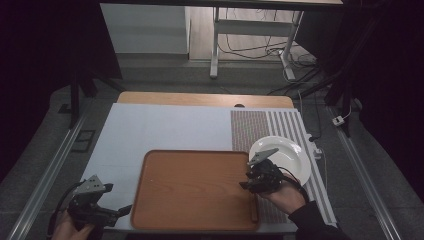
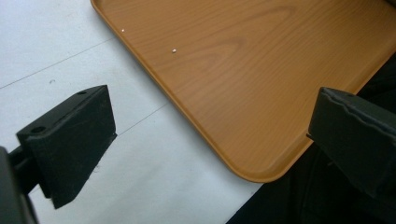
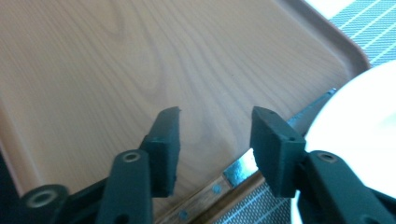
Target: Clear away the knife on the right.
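A wooden tray (image 1: 195, 190) lies at the front middle of the table, with nothing on its flat. A white plate (image 1: 287, 155) sits just right of it on a striped mat. A knife (image 3: 212, 190) with a riveted wooden handle and metal blade lies along the tray's right rim, its handle (image 1: 255, 210) toward the front. My right gripper (image 1: 246, 181) hovers over the tray's right edge, open; in the right gripper view (image 3: 217, 116) its jaws stand apart above the tray and knife. My left gripper (image 1: 121, 211) is at the tray's front left corner, open wide (image 2: 212, 98), holding nothing.
A pale sheet (image 1: 160, 130) covers the table, with a striped placemat (image 1: 262, 125) at the right. The table's front edge is close under both hands. Beyond the table stand desk legs and cables (image 1: 260, 50) on the floor.
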Motion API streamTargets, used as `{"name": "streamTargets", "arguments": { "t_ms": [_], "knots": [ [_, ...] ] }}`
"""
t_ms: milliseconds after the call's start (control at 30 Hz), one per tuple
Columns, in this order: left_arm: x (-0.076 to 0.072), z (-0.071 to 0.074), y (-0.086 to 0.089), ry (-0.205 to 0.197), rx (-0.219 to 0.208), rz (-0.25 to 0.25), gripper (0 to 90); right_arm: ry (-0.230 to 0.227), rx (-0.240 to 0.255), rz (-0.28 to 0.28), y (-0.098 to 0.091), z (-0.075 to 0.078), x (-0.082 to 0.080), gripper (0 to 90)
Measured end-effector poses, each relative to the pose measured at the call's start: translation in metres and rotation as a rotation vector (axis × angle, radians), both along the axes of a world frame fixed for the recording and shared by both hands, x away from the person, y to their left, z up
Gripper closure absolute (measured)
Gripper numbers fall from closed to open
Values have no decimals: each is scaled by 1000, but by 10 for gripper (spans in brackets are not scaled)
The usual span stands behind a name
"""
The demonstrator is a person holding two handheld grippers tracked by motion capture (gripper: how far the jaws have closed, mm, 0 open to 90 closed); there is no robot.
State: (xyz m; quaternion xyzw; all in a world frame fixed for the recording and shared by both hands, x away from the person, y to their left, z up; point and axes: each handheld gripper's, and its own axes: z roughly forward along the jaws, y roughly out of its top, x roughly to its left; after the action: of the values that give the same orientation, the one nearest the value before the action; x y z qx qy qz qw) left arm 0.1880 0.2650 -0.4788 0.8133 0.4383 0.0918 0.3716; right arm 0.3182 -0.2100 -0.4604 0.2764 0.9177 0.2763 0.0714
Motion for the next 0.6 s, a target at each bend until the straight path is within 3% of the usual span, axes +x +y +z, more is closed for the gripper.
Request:
{"name": "streamTargets", "arguments": {
  "t_ms": [267, 600],
  "knots": [
    [0, 0, 0, 2, -2, 4, 9, -19, 85, -62, -16, 9, -11, 280],
    [0, 0, 0, 3, -6, 7, 9, -40, 130, -120, -36, 12, -26, 167]
  ]
}}
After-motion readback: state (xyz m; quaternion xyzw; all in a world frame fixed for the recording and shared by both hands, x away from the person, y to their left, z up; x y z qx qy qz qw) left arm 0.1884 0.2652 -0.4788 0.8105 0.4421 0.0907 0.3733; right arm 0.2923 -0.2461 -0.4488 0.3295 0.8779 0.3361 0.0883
